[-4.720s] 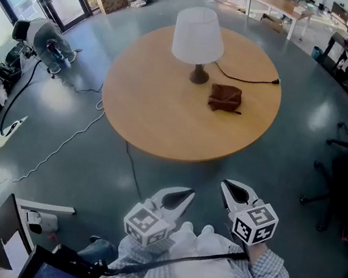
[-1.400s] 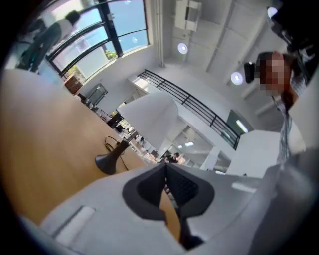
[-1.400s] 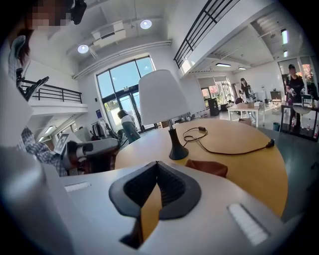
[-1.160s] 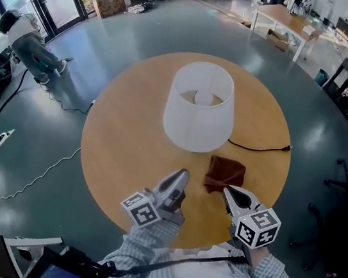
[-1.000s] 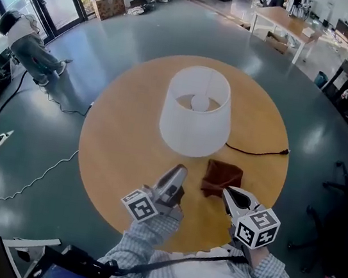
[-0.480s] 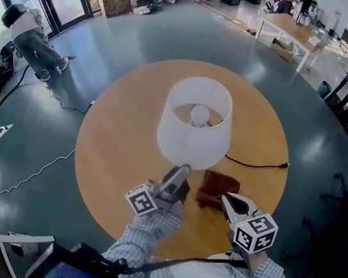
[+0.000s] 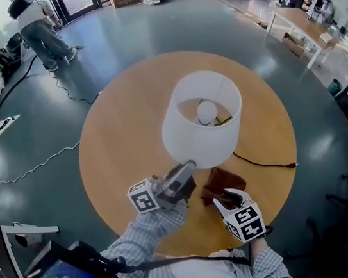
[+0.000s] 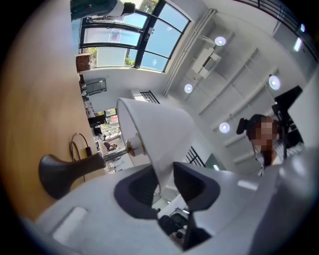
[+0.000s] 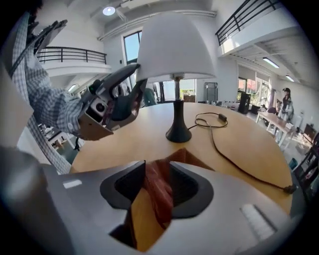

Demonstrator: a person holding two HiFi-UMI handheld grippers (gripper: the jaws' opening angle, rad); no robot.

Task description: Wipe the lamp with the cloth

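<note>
A white lamp with its shade (image 7: 200, 129) stands on the round wooden table (image 7: 122, 140). Its dark base (image 9: 178, 133) is in the right gripper view. My left gripper (image 7: 186, 167) points up at the shade's lower rim (image 8: 154, 129). Its jaws have just been closing and now pinch that rim; this grip (image 9: 130, 79) also shows in the right gripper view. A crumpled brown cloth (image 7: 222, 182) lies right of the base. My right gripper (image 7: 227, 198) has come down over it. Its jaws have just been opening, and a fold of cloth (image 9: 159, 191) stands loosely between them.
The lamp's black cord (image 7: 264, 161) trails right across the table to its edge. A person (image 7: 39, 24) bends over at the far left on the floor. A cable (image 7: 26, 171) lies on the floor at left, and a white desk (image 7: 301, 24) stands at the back.
My right gripper has dropped onto the cloth and its jaws have parted. The left gripper has risen to the shade's lower rim and now grips it.
</note>
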